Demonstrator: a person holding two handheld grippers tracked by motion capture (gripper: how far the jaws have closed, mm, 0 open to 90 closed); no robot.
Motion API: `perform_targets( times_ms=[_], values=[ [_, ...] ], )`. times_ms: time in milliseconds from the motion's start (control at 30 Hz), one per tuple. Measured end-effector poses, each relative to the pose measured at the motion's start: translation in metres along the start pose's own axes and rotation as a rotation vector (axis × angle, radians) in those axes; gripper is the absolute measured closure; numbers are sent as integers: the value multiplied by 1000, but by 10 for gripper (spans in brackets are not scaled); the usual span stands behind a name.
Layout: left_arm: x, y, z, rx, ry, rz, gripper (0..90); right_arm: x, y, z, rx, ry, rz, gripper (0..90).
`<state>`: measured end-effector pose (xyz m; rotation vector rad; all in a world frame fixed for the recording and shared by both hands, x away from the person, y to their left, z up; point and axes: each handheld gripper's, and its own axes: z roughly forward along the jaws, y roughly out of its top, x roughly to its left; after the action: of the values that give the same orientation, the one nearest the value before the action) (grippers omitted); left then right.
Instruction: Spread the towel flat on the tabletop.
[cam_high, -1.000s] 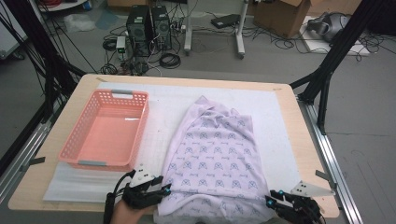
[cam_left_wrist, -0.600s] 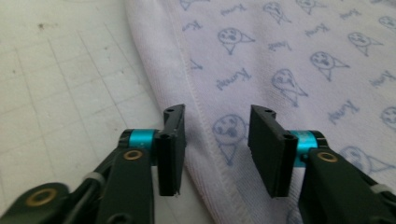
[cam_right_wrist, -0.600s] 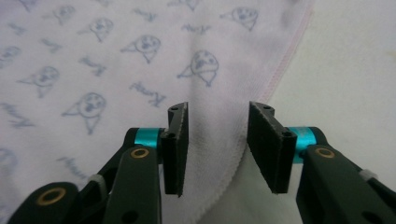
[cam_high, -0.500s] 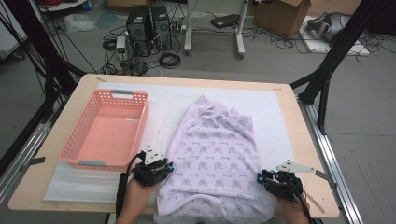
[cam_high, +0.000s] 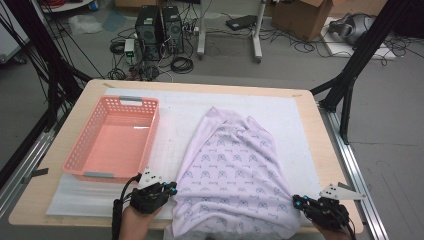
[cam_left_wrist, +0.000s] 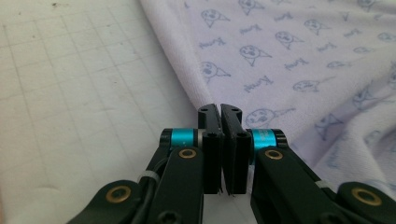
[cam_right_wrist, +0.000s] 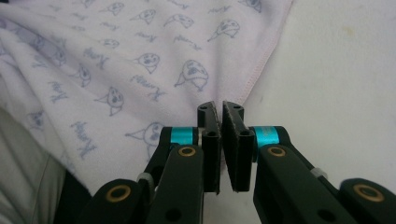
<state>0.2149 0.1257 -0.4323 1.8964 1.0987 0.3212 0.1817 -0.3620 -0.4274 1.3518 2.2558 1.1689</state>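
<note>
Lilac printed cloth (cam_high: 235, 175) lies right of pink basket (cam_high: 116, 139) on worktop (cam_high: 305, 125); long axis runs from near edge away, narrowing far end. Judged soft, light, limp: best held at near corners. Left tongs (cam_left_wrist: 220, 112) just closed, pinching left hem. Right tongs (cam_right_wrist: 220, 108) just closed, pinching right hem.

A pink basket (cam_high: 112, 137) sits on the white mat (cam_high: 175, 120).
</note>
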Motion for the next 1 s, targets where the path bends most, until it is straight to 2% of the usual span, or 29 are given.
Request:
perform_targets(
  times_ms=[33,67,133,167,233,367,500,633,733,800,833,900,1000],
  values=[
    [0,0,-1,-7,-1,-3,856,1,-2,-1,9,6,2,836],
    [0,0,0,-16,1,0,800,1,-3,-1,15,9,6,792],
    [2,1,6,-30,1,3,588,0,-1,0,-22,-9,37,636],
    [2,2,9,-41,-3,1,566,0,1,2,-43,-18,44,602],
    [1,7,16,-58,-8,27,527,0,6,8,-66,-46,23,576],
    [0,19,28,-79,-34,73,495,2,13,22,-80,-80,-6,539],
    [3,32,43,-76,-71,52,506,-3,13,29,-68,-69,-13,526],
    [6,48,69,-44,-97,66,526,-8,15,31,-78,-57,-3,527],
    [11,58,94,-14,-64,76,533,-11,15,32,-71,-46,1,540],
    [13,63,106,-11,-30,96,534,-12,15,34,-58,-47,-21,545],
    [13,65,113,6,-19,107,538,-12,15,34,-53,-45,-25,545],
    [12,69,121,40,22,158,537,-11,17,35,-56,-44,-31,540],
    [7,73,126,38,80,178,529,-10,19,34,-66,-29,-44,532]
  ],
)
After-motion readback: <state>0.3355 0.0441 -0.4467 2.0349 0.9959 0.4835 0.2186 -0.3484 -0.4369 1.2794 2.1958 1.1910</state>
